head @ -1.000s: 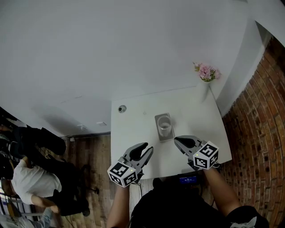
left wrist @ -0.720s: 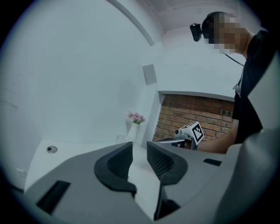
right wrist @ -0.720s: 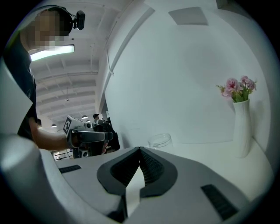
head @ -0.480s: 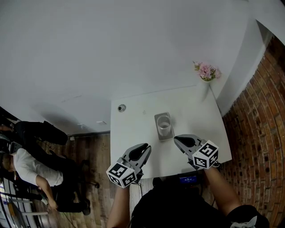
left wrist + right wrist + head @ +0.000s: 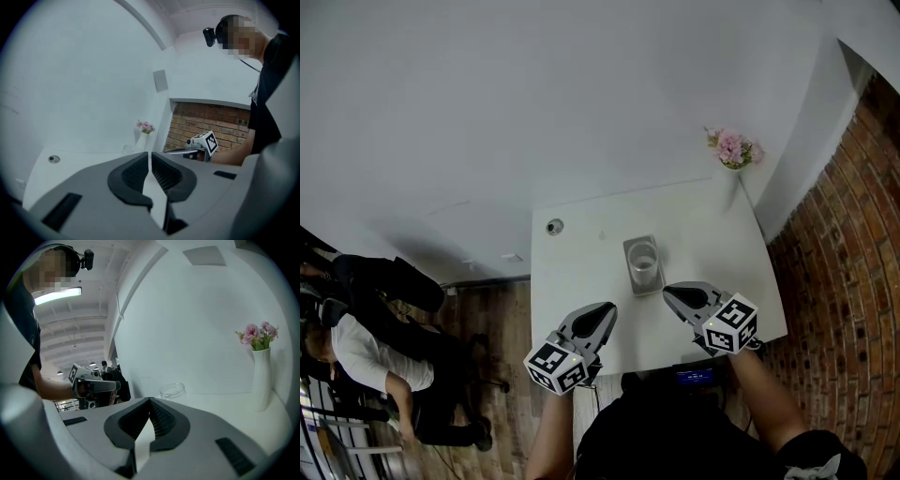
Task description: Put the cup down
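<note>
Now the cup (image 5: pixel 644 263) stands beyond the closed right gripper (image 5: pixel 669 292) and empty, just-closing left gripper (image 5: pixel 607 310).

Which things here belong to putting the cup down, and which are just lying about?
Job: clear glass cup; grey square tray under it; white table.
Lying about: white vase of pink flowers; small round grey fitting in the tabletop.
</note>
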Available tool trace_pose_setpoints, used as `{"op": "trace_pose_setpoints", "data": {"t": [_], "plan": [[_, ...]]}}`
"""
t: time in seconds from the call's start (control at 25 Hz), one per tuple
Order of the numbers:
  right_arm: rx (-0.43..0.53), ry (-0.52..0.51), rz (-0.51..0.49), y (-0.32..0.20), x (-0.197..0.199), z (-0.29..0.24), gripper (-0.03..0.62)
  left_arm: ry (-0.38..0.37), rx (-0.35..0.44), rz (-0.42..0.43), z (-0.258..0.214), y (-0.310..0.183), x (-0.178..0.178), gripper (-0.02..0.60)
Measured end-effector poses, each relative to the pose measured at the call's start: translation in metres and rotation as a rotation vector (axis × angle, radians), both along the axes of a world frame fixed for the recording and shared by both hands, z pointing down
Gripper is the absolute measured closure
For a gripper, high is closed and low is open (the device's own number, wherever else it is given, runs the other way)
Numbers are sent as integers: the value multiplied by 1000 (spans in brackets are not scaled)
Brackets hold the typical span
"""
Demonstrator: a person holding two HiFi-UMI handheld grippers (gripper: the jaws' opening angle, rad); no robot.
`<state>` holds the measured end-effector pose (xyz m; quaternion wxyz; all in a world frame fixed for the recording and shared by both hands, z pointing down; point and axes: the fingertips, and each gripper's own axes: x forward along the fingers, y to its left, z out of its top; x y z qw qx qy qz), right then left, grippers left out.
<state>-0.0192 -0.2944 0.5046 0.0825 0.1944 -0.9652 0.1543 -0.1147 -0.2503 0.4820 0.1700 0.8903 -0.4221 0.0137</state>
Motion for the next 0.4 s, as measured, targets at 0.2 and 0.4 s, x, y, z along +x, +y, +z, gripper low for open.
{"op": "trace_pose_setpoints", "data": {"t": [0.2, 0.4], "plan": [[-2, 18, -7, 0, -4, 2, 583, 5, -5, 0, 0, -2, 0, 566], [-15, 38, -2, -1, -7, 6, 583, 10, -6, 3, 0, -3, 1, 574]]}}
